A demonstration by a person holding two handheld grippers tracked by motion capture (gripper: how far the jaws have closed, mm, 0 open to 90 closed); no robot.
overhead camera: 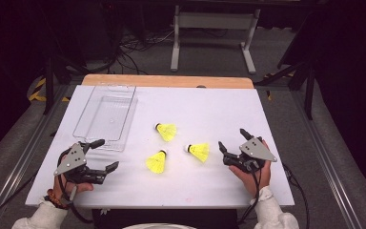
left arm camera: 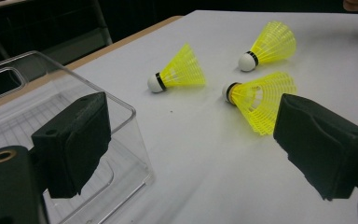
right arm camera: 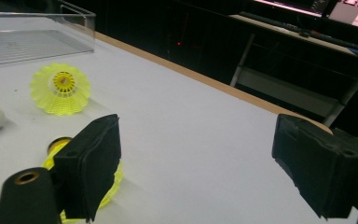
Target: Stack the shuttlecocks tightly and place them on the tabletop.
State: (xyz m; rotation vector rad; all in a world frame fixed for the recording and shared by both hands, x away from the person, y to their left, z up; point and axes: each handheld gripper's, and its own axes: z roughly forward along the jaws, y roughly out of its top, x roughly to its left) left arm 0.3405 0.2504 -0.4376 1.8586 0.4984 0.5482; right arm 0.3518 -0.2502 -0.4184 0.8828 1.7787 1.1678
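Three yellow shuttlecocks with white corks lie on the white table top: one toward the back (overhead camera: 166,131), one nearer the front (overhead camera: 157,161), one to the right (overhead camera: 198,151). My left gripper (overhead camera: 106,154) rests at the front left, open and holding nothing. In the left gripper view its jaws (left arm camera: 193,112) frame the front shuttlecock (left arm camera: 261,98), with the other two (left arm camera: 179,72) (left arm camera: 268,44) beyond. My right gripper (overhead camera: 232,138) is open and holds nothing, just right of the right shuttlecock. In the right gripper view that shuttlecock (right arm camera: 51,149) sits partly behind my left jaw.
A clear plastic tray (overhead camera: 106,117) stands at the back left of the table; its near corner (left arm camera: 121,121) is close by my left gripper. The table's wooden far edge (overhead camera: 167,81) borders a dark floor with cables and a metal stand (overhead camera: 214,28).
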